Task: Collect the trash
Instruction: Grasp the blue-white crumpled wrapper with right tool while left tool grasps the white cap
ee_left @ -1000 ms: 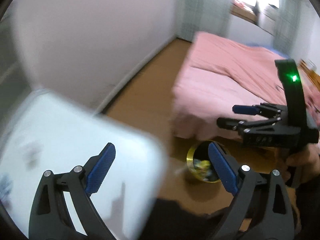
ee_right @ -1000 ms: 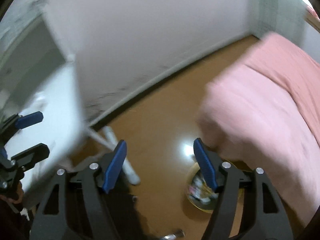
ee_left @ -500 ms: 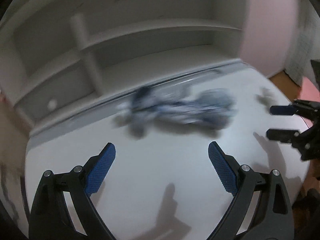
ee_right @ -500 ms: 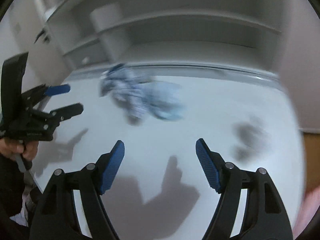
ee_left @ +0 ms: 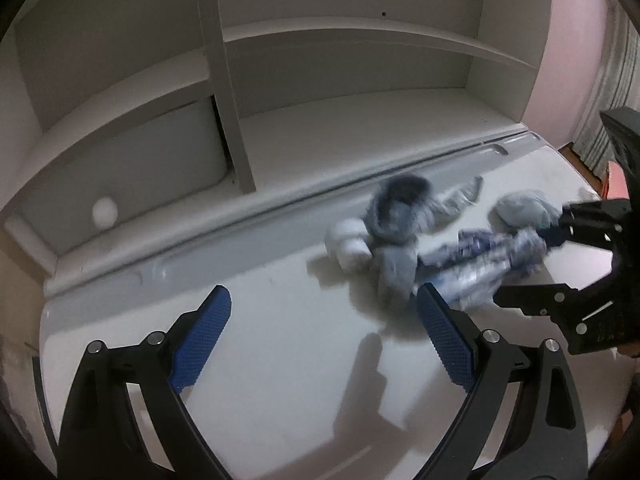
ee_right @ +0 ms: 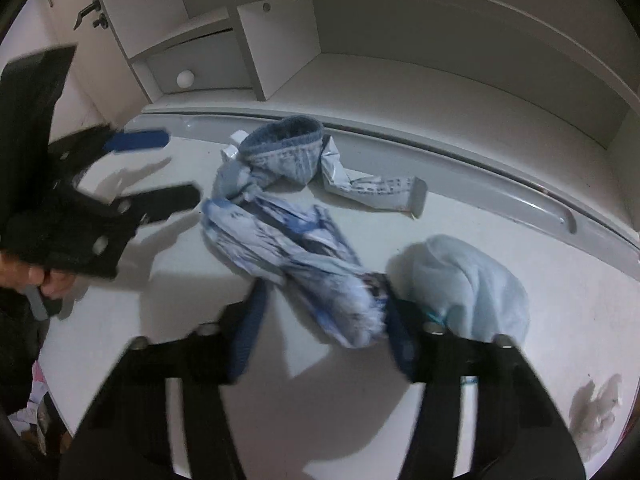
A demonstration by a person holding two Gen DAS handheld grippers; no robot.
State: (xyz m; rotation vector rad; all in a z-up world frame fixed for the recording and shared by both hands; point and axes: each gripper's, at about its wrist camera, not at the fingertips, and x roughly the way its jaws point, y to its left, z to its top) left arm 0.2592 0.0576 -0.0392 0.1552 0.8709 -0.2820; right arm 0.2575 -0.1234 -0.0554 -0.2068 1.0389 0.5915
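Over the desk (ee_right: 160, 320), both the left gripper (ee_left: 324, 336) and right gripper (ee_right: 320, 332) gape, the right straddling the wrapper (ee_right: 304, 256).

No text, label, brand or number can be read. The silver wrapper (ee_right: 372, 190) lying just behind the blue-and-white crumpled wrapper (ee_right: 296, 248) on the white desk (ee_right: 360, 420) carries rows of small print, too blurred to make out.
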